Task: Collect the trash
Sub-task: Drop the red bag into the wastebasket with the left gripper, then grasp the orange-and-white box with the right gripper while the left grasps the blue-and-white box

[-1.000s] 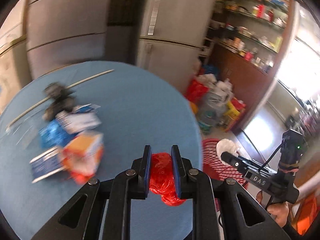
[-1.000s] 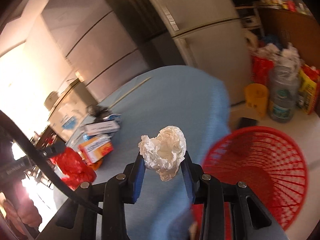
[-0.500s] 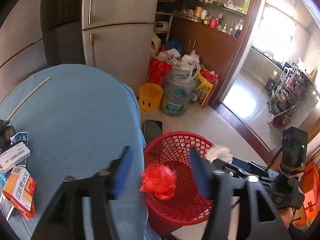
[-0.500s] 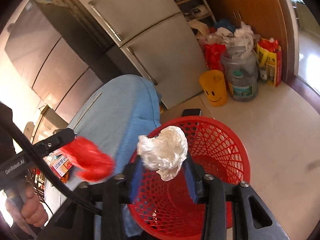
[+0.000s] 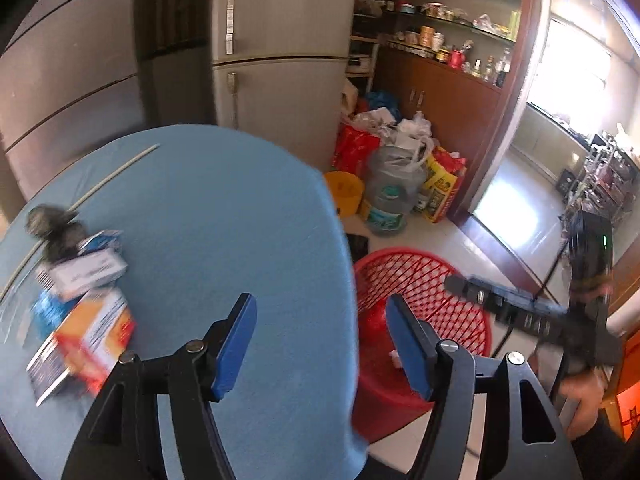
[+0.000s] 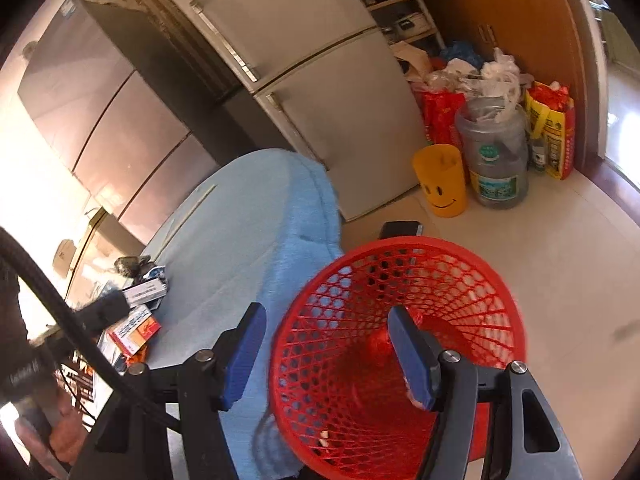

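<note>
Left wrist view: left gripper (image 5: 320,344) and right gripper (image 6: 326,354) jaws spread wide, empty, beside the red basket (image 6: 472,256).

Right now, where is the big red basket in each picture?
Left wrist view: the red basket sits lower right, on the floor beside the blue table.
Right wrist view: the basket fills the bottom centre.
Shared landmark: the yellow smiley bucket, behind the basket in both.
</note>
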A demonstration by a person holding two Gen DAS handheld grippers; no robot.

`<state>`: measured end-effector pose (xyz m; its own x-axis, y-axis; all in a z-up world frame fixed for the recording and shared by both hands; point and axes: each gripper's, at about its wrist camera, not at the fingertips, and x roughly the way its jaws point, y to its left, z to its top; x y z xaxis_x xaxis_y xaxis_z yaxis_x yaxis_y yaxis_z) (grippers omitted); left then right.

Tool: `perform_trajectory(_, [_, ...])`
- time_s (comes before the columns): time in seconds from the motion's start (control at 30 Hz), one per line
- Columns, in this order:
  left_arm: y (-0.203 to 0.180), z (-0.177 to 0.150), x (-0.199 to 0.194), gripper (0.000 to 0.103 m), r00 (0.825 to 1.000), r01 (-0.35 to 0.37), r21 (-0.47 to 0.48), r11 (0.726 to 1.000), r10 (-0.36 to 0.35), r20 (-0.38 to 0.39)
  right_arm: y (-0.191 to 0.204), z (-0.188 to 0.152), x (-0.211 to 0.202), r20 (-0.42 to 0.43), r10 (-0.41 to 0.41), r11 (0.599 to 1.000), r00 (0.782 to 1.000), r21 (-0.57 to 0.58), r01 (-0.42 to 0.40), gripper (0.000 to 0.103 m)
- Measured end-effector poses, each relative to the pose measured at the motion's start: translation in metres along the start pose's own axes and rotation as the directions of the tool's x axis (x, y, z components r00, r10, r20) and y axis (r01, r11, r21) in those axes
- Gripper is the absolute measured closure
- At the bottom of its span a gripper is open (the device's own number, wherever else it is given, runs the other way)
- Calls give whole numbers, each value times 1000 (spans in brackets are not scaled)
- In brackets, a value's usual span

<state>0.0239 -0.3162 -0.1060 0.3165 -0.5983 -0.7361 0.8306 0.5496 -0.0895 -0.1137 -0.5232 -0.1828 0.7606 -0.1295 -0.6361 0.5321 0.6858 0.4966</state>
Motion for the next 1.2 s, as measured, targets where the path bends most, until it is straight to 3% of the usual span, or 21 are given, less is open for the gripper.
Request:
perform_trajectory(0.1, [21, -23, -20, 33, 998, -54, -15, 998, 54, 12, 18, 2, 8, -17, 28, 999, 999, -26, -28, 35])
perform_trajectory(0.27, [77, -67, -50, 30, 979, -202, -65, 977, 203, -3, 66, 0, 29, -84, 106, 990, 991, -83, -113, 35])
perform_trajectory(0.47, [172, -102, -80, 30, 932, -361, -192, 913, 357, -56, 136, -13, 69, -246, 221, 964, 944, -93, -250, 35])
perform_trajectory(0.57, [205, -105, -89, 30, 918, -394, -212, 894, 392, -55, 175, -20, 89, -314, 232, 956, 921, -99, -274, 35])
perform_trajectory(0.7, [229, -105, -99, 29, 917, -394, -226, 891, 397, -34, 228, -26, 111, -360, 239, 950, 902, -104, -294, 34])
perform_trajectory(0.87, [244, -109, -99, 25, 921, -385, -212, 898, 390, -22, 284, -35, 137, -370, 190, 952, 909, -157, -263, 32])
perform_trajectory(1.0, [246, -113, -96, 24, 923, -383, -156, 911, 385, -16, 316, -45, 165, -354, 89, 969, 931, -185, -163, 32])
perform_trajectory(1.2, [252, -109, -80, 22, 945, -326, -48, 944, 325, -19, 334, -55, 181, -307, -41, 973, 951, -229, -32, 31])
